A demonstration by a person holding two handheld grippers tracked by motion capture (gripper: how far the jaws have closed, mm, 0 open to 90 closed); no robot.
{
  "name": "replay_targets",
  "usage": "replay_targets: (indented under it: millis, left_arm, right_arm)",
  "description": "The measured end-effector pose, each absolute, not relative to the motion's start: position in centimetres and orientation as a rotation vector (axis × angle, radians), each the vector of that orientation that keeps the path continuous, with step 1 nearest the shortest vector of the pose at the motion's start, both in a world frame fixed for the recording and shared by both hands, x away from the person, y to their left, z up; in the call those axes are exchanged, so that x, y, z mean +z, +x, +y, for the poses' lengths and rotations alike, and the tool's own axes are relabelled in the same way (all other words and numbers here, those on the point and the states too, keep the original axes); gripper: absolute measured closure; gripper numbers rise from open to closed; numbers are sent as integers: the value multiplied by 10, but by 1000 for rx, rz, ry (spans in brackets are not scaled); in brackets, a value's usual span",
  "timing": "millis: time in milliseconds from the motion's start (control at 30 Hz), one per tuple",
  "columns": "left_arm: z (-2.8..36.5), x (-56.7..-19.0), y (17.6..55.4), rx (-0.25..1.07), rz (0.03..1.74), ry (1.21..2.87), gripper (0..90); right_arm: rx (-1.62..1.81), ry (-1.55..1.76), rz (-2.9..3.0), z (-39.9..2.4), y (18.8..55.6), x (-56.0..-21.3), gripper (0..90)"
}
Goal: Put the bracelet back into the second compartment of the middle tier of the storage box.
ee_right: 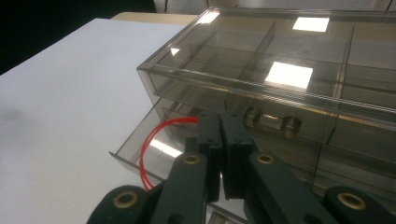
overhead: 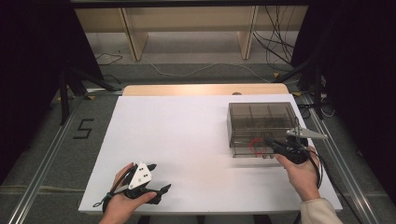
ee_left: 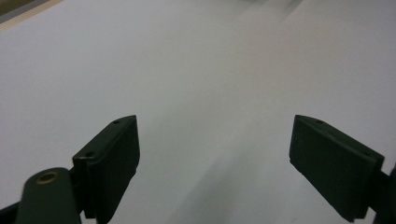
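A smoky see-through drawer box stands on the right of the white table. Its lowest drawer is pulled out a little. In the right gripper view the box is close ahead, and the drawer holds a thin red cord bent into a loop. My right gripper hangs over the drawer with its jaws pressed together, and the cord's end runs into their tip. From above, the right gripper sits beside the red cord. My left gripper rests near the table's front edge, open and empty.
The box has several divided compartments and a small bar handle on a drawer front. A bare wooden strip lies behind the white surface. Cables and wooden shelf legs are on the floor beyond.
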State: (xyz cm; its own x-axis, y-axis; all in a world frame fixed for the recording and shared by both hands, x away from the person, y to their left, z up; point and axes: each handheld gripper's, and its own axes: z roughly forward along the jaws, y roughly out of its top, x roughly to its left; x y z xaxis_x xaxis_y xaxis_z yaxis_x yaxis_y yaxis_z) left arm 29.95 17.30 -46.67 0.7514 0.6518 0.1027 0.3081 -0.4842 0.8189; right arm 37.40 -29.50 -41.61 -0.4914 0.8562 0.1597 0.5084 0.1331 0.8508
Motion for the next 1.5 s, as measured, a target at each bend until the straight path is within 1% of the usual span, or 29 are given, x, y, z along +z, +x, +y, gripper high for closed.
replay_targets:
  millis: [1500]
  left_arm:
    - [173,-467,299,513,717,2100,159]
  right_arm:
    - [1223,1370,2002,-312,378,-420,885]
